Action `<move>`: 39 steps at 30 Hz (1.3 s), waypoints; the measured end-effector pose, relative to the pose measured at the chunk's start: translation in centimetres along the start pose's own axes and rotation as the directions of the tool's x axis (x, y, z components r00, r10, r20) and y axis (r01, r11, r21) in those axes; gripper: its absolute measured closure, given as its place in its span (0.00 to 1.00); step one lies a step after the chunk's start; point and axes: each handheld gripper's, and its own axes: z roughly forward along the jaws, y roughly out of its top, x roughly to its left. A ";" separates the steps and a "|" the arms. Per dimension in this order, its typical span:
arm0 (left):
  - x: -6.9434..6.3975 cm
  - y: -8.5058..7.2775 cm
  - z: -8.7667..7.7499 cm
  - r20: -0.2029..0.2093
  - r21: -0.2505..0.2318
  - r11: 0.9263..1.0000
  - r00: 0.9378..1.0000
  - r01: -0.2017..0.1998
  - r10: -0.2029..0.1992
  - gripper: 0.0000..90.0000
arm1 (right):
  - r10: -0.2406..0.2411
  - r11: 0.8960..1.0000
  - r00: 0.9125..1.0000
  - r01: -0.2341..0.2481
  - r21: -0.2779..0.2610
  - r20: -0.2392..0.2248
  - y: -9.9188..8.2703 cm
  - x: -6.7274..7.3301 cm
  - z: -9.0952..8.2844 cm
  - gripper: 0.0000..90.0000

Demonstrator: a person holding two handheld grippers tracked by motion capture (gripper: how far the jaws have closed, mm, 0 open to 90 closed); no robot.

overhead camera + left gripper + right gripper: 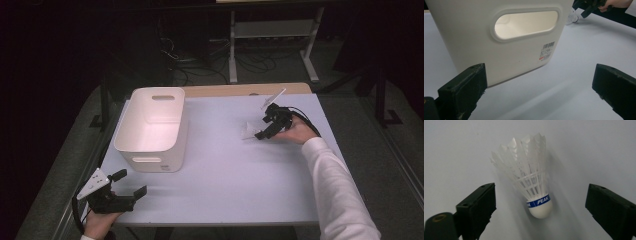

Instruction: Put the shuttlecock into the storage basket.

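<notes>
White shuttlecock (pixel 530 175) lies btwn right gripper's (pixel 537 205) open jaws, untouched.

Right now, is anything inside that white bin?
The white bin looks empty where its floor shows in the high view; its near wall hides the inside corner closest to the camera.

Bare table (pixel 225 165) lies open between both sides; only the white bin (pixel 152 127) blocks the left.

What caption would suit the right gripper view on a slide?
Open tongs straddle a white shuttlecock with a blue band, lying on the pale table.
</notes>
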 end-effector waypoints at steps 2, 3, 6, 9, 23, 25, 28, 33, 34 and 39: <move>0.0 0.0 0.0 -0.001 0.001 1.000 1.000 -0.002 0.002 0.00 | 0.008 1.000 1.000 -0.008 0.012 -0.004 -0.1 -0.1 0.2 0.14; 0.0 0.0 0.0 0.000 0.001 1.000 1.000 0.001 -0.001 0.00 | 0.010 1.000 1.000 -0.010 0.022 -0.004 -0.3 -0.2 0.4 0.15; 0.0 0.0 0.0 0.000 0.001 1.000 1.000 0.002 -0.002 0.00 | 0.013 0.999 1.000 -0.013 0.029 -0.008 -0.4 -0.4 0.5 0.17; 0.0 0.0 0.0 0.001 0.003 1.000 1.000 0.001 -0.001 0.00 | 0.019 0.999 1.000 -0.018 0.036 -0.017 -0.7 -0.9 0.8 0.18; 0.0 0.0 -0.1 -0.006 -0.004 1.000 1.000 -0.015 0.015 0.00 | -0.006 0.998 0.999 0.009 0.065 -0.042 -1.3 -1.4 1.1 0.48; 0.0 0.0 -0.1 0.002 -0.017 1.000 1.000 -0.002 0.002 0.00 | 0.002 0.998 0.999 0.002 0.065 -0.049 -1.2 -1.4 1.1 0.51; 0.0 0.0 -0.1 0.005 -0.004 1.000 1.000 -0.004 0.004 0.00 | -0.014 0.998 0.999 0.017 0.065 -0.052 -1.2 -1.4 1.1 0.55; 0.0 0.0 0.0 0.006 -0.001 1.000 1.000 0.000 0.000 0.00 | -0.047 0.997 0.997 0.050 0.056 -0.063 -1.0 -1.2 1.1 0.68; 0.0 0.0 0.0 0.006 -0.003 1.000 1.000 -0.001 0.001 0.00 | -0.056 0.997 0.996 0.060 0.052 -0.065 -1.0 -1.2 1.1 0.68; 0.0 0.0 0.0 0.006 0.000 1.000 1.000 0.001 -0.001 0.00 | -0.049 0.998 0.996 0.052 0.037 -0.074 -0.8 -1.1 0.9 0.69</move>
